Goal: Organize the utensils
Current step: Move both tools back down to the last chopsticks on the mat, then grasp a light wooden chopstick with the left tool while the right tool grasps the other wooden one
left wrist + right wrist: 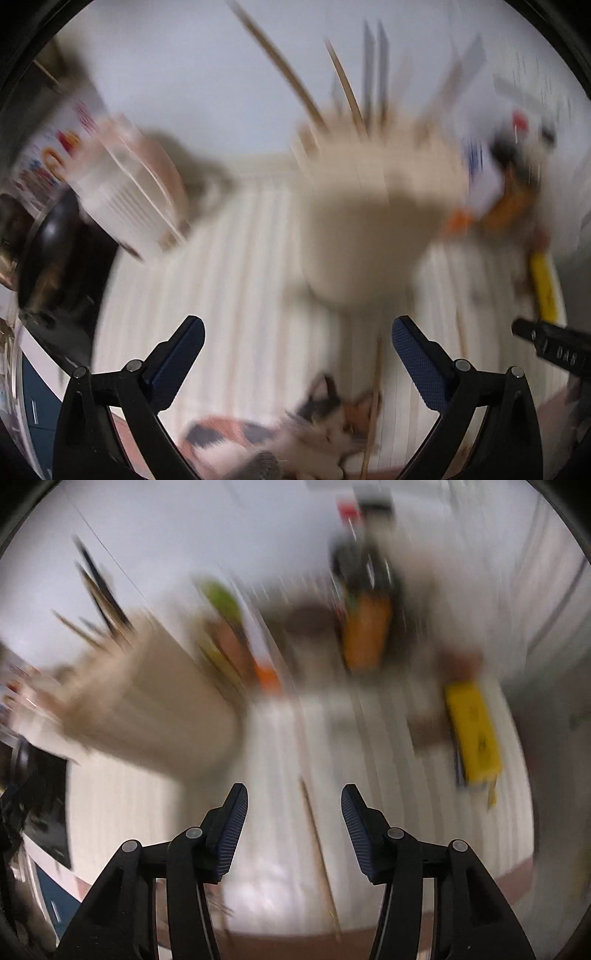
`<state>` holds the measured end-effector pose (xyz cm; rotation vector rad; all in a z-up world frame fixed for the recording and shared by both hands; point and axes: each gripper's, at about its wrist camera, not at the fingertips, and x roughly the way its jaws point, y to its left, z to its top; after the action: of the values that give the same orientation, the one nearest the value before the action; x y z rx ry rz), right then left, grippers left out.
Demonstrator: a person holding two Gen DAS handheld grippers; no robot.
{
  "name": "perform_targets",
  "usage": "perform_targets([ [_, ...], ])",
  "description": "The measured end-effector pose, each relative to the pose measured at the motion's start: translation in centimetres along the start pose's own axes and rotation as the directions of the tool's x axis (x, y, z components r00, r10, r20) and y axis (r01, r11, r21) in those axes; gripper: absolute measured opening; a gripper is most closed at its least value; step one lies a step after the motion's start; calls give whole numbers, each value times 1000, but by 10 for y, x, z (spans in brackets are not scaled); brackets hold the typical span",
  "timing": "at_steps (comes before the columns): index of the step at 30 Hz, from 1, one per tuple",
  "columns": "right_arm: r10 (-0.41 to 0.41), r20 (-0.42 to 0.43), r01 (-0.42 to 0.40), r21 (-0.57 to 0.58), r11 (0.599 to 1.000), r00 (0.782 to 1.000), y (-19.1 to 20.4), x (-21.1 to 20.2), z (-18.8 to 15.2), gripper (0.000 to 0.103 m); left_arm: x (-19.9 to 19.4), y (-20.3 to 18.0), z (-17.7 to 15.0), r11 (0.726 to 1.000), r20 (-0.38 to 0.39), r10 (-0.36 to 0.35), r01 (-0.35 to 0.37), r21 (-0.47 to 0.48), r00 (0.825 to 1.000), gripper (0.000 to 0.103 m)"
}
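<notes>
Both views are motion-blurred. A beige utensil holder (pixel 369 221) stands on a white ribbed mat (pixel 229 295), with several chopsticks and utensil handles (pixel 354 96) sticking up from it. My left gripper (pixel 297 332) is open and empty, just in front of the holder. A single wooden chopstick (pixel 373 406) lies on the mat between its fingers. In the right wrist view the holder (pixel 147 709) is at the left. My right gripper (pixel 293 797) is open and empty above a loose chopstick (pixel 317 853) on the mat (pixel 388 794).
A yellow box (pixel 472 734) lies at the mat's right. An orange-labelled bottle (pixel 365 635) and a green-topped packet (pixel 229 627) stand at the back. A clear container (pixel 122 195) and a dark pan (pixel 55 243) are at the left. A cat picture (pixel 314 424) shows at the near edge.
</notes>
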<state>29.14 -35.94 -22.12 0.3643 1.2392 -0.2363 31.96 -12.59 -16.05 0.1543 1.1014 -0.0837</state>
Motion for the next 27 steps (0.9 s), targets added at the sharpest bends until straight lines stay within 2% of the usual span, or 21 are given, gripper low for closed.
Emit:
perform_targets([
  [3, -31, -70, 31, 3, 1000, 997, -11, 38, -22, 55, 45, -25, -29, 999, -130, -19, 24, 32, 991, 102],
  [6, -65, -119, 64, -12, 998, 991, -18, 67, -37, 53, 79, -45, -52, 997, -216, -31, 44, 56, 976, 97],
  [8, -77, -146, 74, -21, 997, 986, -22, 81, -43, 52, 96, -56, -62, 996, -271, -46, 65, 62, 961, 77],
  [9, -76, -155, 73, -25, 997, 985, -22, 86, -45, 52, 105, -61, -67, 995, -295, -46, 69, 68, 954, 73],
  [11, -77, -173, 73, -34, 997, 982, -23, 95, -51, 52, 117, -69, -72, 994, -319, -39, 70, 87, 947, 53],
  [12, -78, -180, 71, -41, 997, 981, -22, 99, -53, 51, 115, -69, -72, 994, -294, -50, 77, 80, 954, 48],
  [13, -76, -185, 69, -47, 997, 980, -22, 102, -55, 47, 115, -71, -71, 993, -282, -38, 67, 93, 959, 35],
  [14, -77, -193, 66, -60, 996, 978, -20, 106, -57, 42, 115, -72, -69, 992, -277, -52, 82, 99, 959, 18],
  [15, -80, -200, 67, -71, 995, 977, -18, 109, -58, 38, 115, -71, -68, 992, -280, -57, 86, 93, 958, 8],
  [16, -84, -204, 69, -78, 995, 975, -17, 112, -60, 31, 116, -70, -67, 992, -282, -54, 82, 91, 958, 5],
  [17, -105, -188, 89, -91, 992, 977, -15, 111, -62, 19, 117, -66, -65, 993, -283, -44, 72, 89, 958, 5],
  [19, -141, -185, 122, -110, 986, 973, -9, 112, -64, 7, 118, -51, -62, 997, -288, -31, 50, 61, 957, 4],
  [24, -32, -246, 14, -76, 997, 969, 7, 115, -75, 7, 118, -15, -65, 1000, -313, -8, 12, 12, 950, 4],
  [27, -40, -250, 16, -96, 995, 967, 21, 116, -79, 7, 117, -3, -68, 1000, -316, -9, 8, -6, 949, 5],
])
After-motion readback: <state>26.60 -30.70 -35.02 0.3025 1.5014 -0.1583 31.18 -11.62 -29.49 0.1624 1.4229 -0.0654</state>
